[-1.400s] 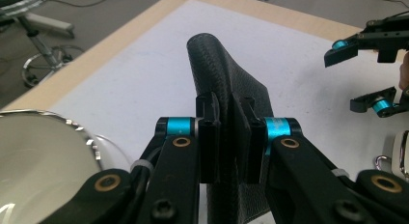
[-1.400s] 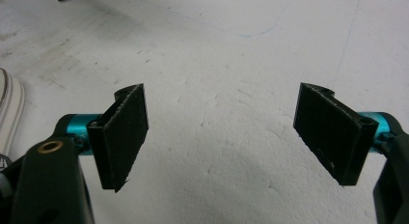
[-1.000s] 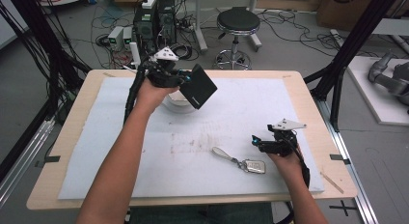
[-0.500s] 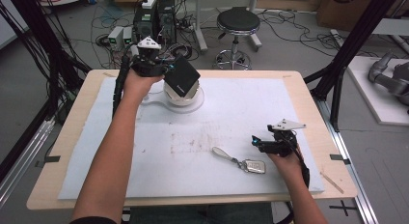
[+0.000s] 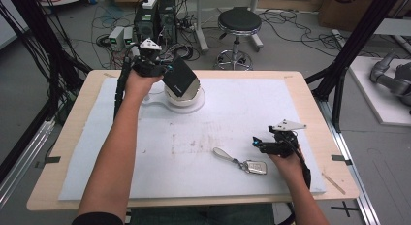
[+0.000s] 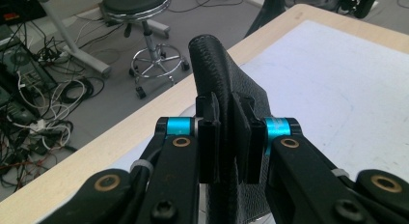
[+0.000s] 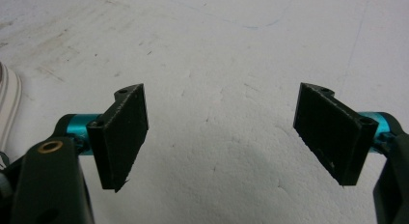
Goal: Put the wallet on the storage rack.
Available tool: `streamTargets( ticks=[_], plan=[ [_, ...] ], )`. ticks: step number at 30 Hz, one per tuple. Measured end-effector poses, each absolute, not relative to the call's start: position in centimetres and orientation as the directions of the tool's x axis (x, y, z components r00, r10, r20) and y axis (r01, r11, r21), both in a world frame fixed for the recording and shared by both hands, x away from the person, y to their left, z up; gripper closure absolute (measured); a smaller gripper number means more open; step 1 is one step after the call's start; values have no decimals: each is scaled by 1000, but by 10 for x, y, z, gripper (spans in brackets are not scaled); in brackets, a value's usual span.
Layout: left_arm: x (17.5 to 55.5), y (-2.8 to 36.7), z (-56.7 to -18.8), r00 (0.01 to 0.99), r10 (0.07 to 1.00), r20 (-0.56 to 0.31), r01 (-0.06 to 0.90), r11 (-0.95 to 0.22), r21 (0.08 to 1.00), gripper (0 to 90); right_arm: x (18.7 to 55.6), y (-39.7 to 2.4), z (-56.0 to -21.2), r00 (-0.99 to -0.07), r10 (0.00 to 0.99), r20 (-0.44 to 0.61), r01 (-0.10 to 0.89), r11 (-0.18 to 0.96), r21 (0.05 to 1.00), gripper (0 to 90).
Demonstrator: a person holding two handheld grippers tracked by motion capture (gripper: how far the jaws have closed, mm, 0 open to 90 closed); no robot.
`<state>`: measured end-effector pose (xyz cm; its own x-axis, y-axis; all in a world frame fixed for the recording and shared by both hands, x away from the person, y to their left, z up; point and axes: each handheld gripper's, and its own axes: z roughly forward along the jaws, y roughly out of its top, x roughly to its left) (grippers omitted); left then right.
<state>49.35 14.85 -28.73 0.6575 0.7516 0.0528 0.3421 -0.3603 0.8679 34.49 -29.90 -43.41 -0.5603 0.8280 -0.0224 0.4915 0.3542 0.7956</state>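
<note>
We judge the black wallet (image 5: 180, 78), at 11 o'clock on the table above the white dish (image 5: 194, 101), light, pliable and grippy-grained, so our left gripper (image 6: 225, 137) pinches its edge firmly while the right gripper (image 7: 219, 137) gapes empty.

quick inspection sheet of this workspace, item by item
surface: wooden table under a white mat, smudged near its middle.
job's things: black wallet clamped in the left gripper, held above a white dish at the far side.
clutter: key fob with a strap on the mat near the right gripper.
grippers: left shut on the wallet; right open, nothing between its pads, low over the mat.
cables: one trails from each gripper along the forearm; a tangle lies on the floor beyond the table.
surroundings: round stool, electronics boxes, black frame posts.
</note>
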Motion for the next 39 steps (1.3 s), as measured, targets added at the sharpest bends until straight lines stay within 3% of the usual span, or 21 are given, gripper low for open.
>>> streamTargets(
  ticks=[39],
  plan=[
    [507,137,-325,605,788,114,366,-402,840,806,345,-298,-435,-565,825,-29,493,365,790,200]
  ],
)
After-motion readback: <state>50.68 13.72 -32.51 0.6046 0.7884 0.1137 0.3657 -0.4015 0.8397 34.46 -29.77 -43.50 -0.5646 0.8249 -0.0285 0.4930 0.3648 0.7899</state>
